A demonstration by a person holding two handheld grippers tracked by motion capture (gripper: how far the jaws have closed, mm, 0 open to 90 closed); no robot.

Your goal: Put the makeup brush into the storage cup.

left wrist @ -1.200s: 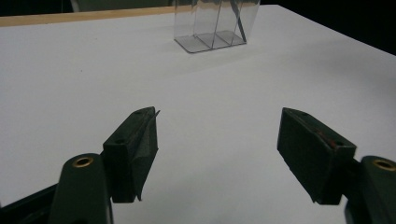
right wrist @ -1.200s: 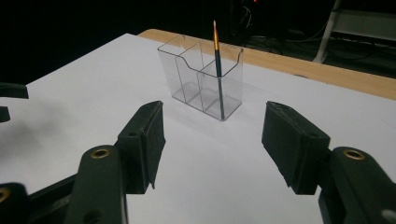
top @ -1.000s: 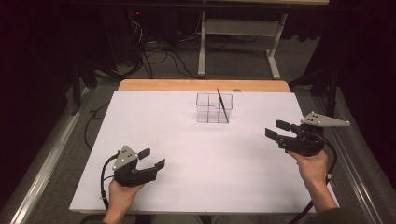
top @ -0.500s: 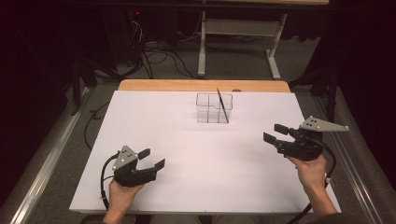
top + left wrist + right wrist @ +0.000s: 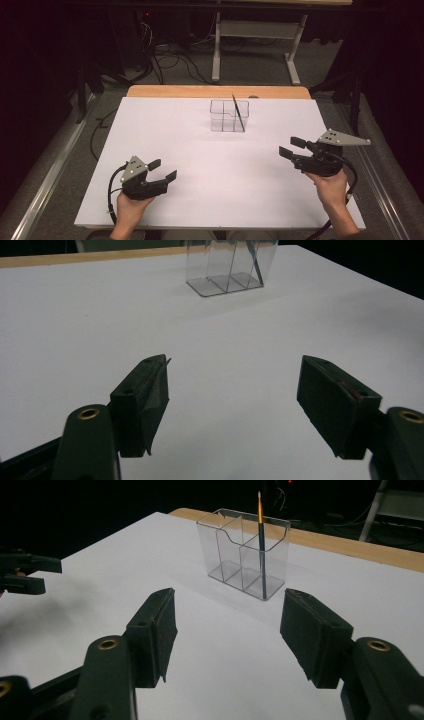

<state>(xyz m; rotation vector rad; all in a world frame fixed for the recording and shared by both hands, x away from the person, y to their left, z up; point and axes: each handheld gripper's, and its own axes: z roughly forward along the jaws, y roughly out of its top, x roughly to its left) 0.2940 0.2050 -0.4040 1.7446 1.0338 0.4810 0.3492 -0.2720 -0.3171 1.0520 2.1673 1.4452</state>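
Standing near the far edge of the white table (image 5: 200,150), a clear organizer (image 5: 228,116) has several compartments, and a thin dark brush (image 5: 239,113) leans in its right-hand one. Both grippers hover low over the near part of the table, well apart from the organizer: the left gripper (image 5: 162,170) and right gripper (image 5: 290,146) each have fingers spread wide, holding nothing.
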